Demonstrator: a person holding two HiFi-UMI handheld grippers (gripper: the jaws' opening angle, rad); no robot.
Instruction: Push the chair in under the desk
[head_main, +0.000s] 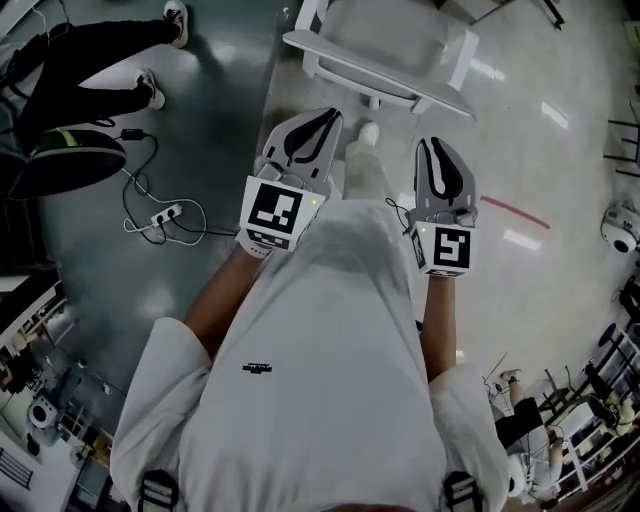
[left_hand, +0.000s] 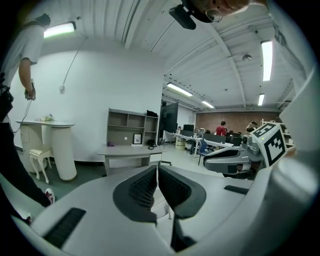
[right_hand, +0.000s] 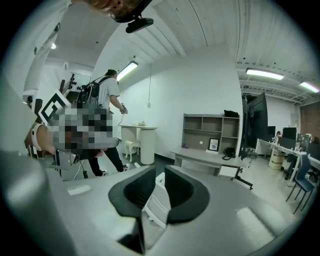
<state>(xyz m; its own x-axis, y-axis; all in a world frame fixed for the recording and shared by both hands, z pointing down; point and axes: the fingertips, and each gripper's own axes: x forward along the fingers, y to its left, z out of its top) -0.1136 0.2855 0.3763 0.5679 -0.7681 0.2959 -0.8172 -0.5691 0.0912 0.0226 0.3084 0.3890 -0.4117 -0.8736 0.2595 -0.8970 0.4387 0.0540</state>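
1. The left gripper (head_main: 318, 125) is held forward at chest height, with its marker cube (head_main: 273, 212) facing up.
2. Its jaws are pressed together and empty.
3. The right gripper (head_main: 433, 150) is about level with it and apart from it, pointing the same way.
4. Its jaws stand narrowly apart, gripping nothing.
5. The bare left forearm (head_main: 215, 300) and right forearm (head_main: 437, 330) reach forward along the torso.

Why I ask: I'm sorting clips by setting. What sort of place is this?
Likely an open-plan office or lab: a grey desk with a shelf unit behind it, rows of workstations with people farther back, and strip lights overhead.
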